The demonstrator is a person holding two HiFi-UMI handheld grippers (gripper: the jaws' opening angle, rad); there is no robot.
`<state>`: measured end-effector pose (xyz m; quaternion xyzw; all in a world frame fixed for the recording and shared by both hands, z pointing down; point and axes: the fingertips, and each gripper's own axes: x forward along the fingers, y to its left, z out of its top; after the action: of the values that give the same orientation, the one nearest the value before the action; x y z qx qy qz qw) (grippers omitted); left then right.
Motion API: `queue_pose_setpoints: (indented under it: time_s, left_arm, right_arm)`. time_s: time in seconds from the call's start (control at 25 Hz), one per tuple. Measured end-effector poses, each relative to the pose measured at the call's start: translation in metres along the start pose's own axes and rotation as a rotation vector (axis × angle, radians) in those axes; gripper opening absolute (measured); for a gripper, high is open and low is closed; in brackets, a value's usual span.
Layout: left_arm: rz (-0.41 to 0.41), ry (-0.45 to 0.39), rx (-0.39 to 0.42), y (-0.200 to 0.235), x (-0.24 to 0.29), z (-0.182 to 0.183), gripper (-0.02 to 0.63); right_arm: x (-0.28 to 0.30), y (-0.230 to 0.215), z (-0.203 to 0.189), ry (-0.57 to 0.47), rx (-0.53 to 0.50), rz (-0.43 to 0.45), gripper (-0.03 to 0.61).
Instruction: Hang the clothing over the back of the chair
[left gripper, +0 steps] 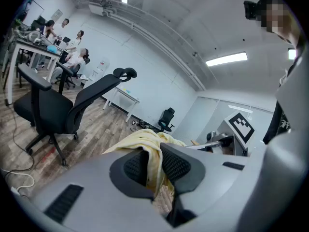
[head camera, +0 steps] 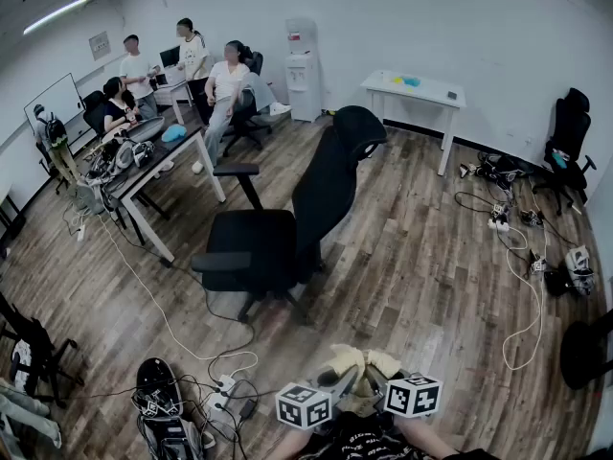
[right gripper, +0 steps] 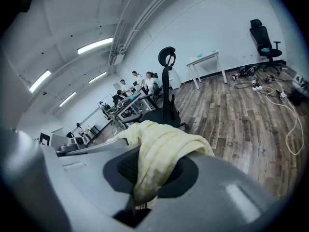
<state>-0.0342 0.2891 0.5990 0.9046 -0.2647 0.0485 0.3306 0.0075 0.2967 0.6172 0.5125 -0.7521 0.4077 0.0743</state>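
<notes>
The left gripper (left gripper: pixel 154 166) and right gripper (right gripper: pixel 149 170) each pinched a fold of the clothing (right gripper: pixel 164 144), likely soft and light, well apart from the chair (head camera: pixel 326 185).

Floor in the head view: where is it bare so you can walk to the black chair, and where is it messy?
Bare: the wood floor between the black chair and the white table. Crowded: cables and plugs at the right, and a power strip with cords at the lower left.
</notes>
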Motion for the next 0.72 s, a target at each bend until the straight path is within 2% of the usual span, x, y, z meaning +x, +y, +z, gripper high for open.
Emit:
queue_pose_setpoints:
  time_s: [0.32, 0.52, 0.72]
  left_arm:
    - [0.015, -0.007, -0.002, 0.009, -0.004, 0.008, 0.055]
    - [0.007, -0.036, -0.036, 0.012, -0.011, 0.007, 0.055]
    - [0.014, -0.043, -0.059, 0.013, -0.017, 0.001, 0.055]
  right_arm:
    - [0.01, 0.01, 0.006, 0.007, -0.062, -0.005, 0.049]
    - [0.01, 0.018, 0.003, 0.031, -0.07, 0.061, 0.052]
    - [0.009, 0.023, -0.008, 0.082, -0.067, 0.068, 0.054]
